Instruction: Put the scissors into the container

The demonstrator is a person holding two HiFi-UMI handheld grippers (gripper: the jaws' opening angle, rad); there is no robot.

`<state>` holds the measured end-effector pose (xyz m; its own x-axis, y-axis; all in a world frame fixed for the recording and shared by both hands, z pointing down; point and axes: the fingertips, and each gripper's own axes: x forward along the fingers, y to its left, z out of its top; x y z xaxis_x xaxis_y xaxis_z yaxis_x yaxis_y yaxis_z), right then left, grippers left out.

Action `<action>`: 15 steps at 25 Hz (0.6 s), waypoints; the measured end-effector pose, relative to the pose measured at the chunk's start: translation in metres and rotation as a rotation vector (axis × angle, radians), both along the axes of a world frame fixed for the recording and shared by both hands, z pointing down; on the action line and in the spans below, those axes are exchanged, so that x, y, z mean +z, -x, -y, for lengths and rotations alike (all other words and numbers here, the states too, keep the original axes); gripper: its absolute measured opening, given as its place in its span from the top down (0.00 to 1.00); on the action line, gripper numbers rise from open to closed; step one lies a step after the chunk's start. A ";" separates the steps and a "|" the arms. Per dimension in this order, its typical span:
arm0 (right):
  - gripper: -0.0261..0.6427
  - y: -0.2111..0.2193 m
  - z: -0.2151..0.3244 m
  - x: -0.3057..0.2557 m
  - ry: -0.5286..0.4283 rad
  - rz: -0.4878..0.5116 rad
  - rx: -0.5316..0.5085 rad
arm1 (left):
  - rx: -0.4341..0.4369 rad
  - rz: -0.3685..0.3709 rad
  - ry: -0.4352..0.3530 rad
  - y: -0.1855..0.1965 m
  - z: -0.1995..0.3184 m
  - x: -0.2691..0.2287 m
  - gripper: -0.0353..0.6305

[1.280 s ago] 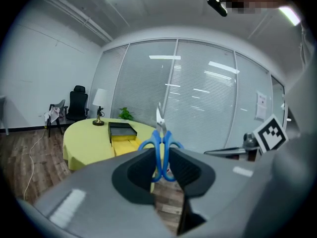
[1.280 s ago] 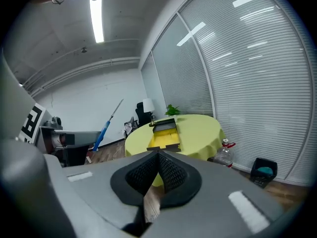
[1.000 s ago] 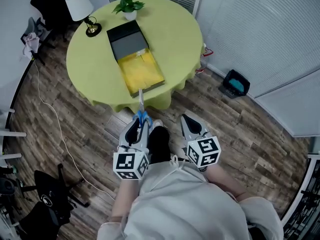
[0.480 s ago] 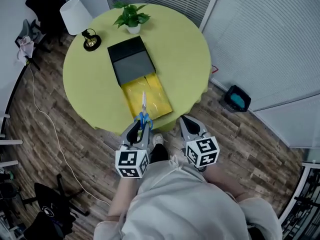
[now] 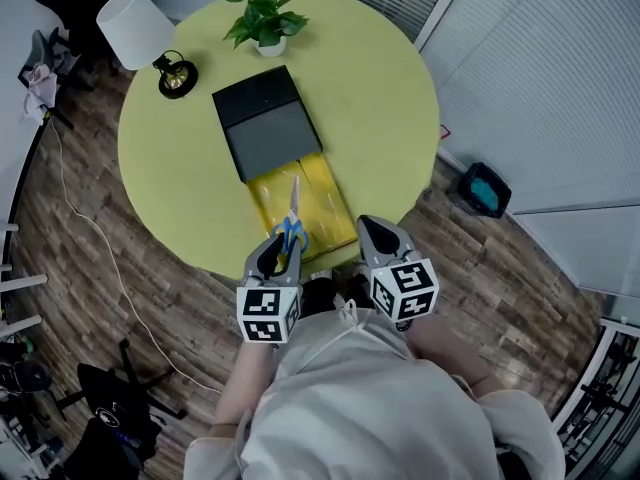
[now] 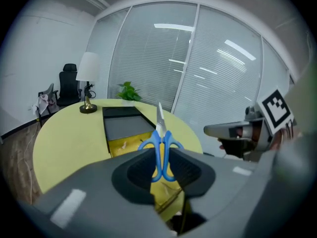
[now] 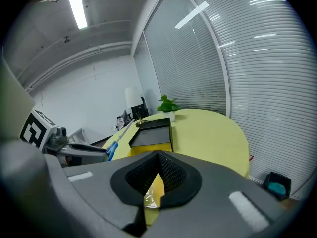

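Observation:
Blue-handled scissors (image 5: 291, 230) stand between the jaws of my left gripper (image 5: 279, 248), which is shut on the handles; the blades point away over the container. In the left gripper view the scissors (image 6: 161, 148) sit upright in the left gripper (image 6: 161, 166). The container (image 5: 318, 196) is a long black box on the yellow-green table; its dark lid (image 5: 265, 128) is slid back, baring a yellow-lined near end (image 6: 123, 144). My right gripper (image 5: 374, 230) hovers beside it at the table's near edge, shut and empty (image 7: 158, 157).
The round table (image 5: 385, 108) also carries a lamp (image 5: 135, 30) and a potted plant (image 5: 262, 20) at its far side. Glass walls with blinds run along the right. A small bin (image 5: 485, 190) and an office chair (image 5: 100, 418) stand on the wood floor.
The person has stepped up to the table. Both grippers have moved forward from over the floor to the table's near edge; the scissor blades now reach over the container's yellow end.

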<state>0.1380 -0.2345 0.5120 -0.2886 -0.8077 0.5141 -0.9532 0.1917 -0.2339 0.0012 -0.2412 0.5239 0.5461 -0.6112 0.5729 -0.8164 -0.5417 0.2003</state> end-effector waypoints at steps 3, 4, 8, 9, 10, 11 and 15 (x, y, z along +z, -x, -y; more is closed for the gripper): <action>0.96 -0.003 0.011 0.010 0.030 0.001 -0.023 | -0.003 0.015 0.067 -0.004 0.002 0.020 0.81; 0.96 -0.005 0.016 0.013 0.036 0.000 -0.032 | -0.007 0.016 0.087 -0.006 0.005 0.026 0.81; 0.96 -0.009 0.041 0.021 0.052 -0.005 -0.090 | -0.050 0.025 0.154 -0.008 0.015 0.045 0.81; 0.96 -0.008 0.047 0.022 0.058 -0.008 -0.114 | -0.065 0.033 0.167 -0.009 0.018 0.049 0.81; 0.96 -0.007 0.053 0.024 0.063 -0.011 -0.141 | -0.080 0.040 0.179 -0.010 0.020 0.053 0.81; 0.96 -0.007 0.059 0.025 0.066 -0.013 -0.167 | -0.093 0.047 0.192 -0.011 0.023 0.058 0.81; 0.96 -0.005 0.084 0.031 0.079 -0.015 -0.246 | -0.131 0.095 0.262 -0.016 0.030 0.079 0.81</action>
<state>0.1428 -0.3181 0.5434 -0.4628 -0.6717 0.5785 -0.8839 0.3996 -0.2430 0.0173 -0.2712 0.6027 0.4090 -0.4973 0.7651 -0.8975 -0.3709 0.2387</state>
